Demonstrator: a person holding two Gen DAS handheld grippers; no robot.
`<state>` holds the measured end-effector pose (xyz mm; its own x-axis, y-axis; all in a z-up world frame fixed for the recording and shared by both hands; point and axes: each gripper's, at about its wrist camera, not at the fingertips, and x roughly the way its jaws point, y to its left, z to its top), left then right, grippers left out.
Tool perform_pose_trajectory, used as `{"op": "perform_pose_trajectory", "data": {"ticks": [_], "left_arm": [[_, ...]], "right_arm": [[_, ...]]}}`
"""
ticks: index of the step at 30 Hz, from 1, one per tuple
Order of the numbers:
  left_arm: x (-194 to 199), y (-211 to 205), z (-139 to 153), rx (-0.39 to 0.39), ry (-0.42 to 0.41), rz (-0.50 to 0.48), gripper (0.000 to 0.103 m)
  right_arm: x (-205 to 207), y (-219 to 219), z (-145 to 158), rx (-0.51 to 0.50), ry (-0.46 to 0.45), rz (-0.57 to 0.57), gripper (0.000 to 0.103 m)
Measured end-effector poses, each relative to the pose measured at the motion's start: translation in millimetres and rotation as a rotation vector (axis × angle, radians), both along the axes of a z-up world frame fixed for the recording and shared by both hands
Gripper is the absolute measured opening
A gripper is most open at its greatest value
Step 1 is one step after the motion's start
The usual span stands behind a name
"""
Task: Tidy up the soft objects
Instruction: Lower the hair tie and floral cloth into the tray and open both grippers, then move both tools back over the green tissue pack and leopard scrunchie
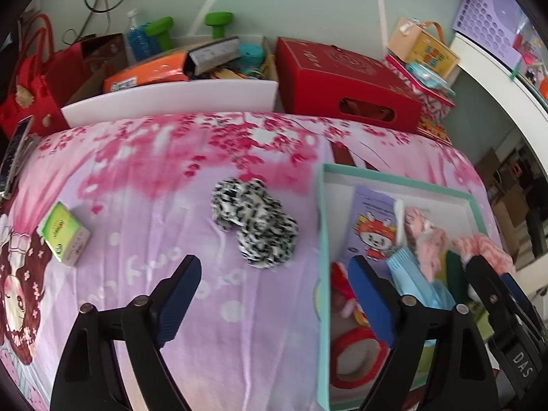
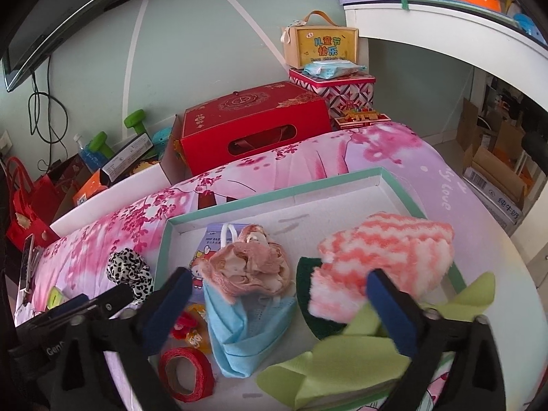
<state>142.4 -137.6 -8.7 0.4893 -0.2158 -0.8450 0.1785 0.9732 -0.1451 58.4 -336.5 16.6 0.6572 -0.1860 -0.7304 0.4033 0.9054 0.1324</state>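
left gripper (image 1: 275, 294): jaws wide apart, nothing between; ribbed blue pads on black arms.
right gripper (image 2: 284, 308): jaws spread wide, empty, over the tray.
tray (image 2: 274, 193): shallow white card box, teal rim.
green cloth (image 2: 342, 366): flat, smooth, folded, 5 o'clock in the tray.
blue mask (image 2: 239, 335): pleated, thin, centre.
red tape roll (image 2: 186, 370): 7 o'clock.
pink scrunchie (image 2: 253, 267): ruffled, resting on the mask.
fluffy towel (image 2: 383, 260): pink-white zigzag pile, 2 o'clock.
leopard scrunchie (image 1: 255, 226): black-white crinkled ring, outside the tray at 9 o'clock, on the sheet.
green box (image 1: 65, 234): small carton, further left.
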Motion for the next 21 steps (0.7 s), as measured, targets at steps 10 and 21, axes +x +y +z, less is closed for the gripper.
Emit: {"op": "perform_pose_trajectory", "data": {"ticks": [10,21], "left_arm": [[7.6,20.8,-1.7,0.024,0.004,0.085,0.094],[11.2,40.0,0.5,0.033,0.019,0.122,0.094]], "right_arm": [[1.8,2.3,-0.6,-0.015,0.007,-0.006,0.103],[5.4,8.9,-1.3,-0.022,0.016,0.002,0.103]]}}
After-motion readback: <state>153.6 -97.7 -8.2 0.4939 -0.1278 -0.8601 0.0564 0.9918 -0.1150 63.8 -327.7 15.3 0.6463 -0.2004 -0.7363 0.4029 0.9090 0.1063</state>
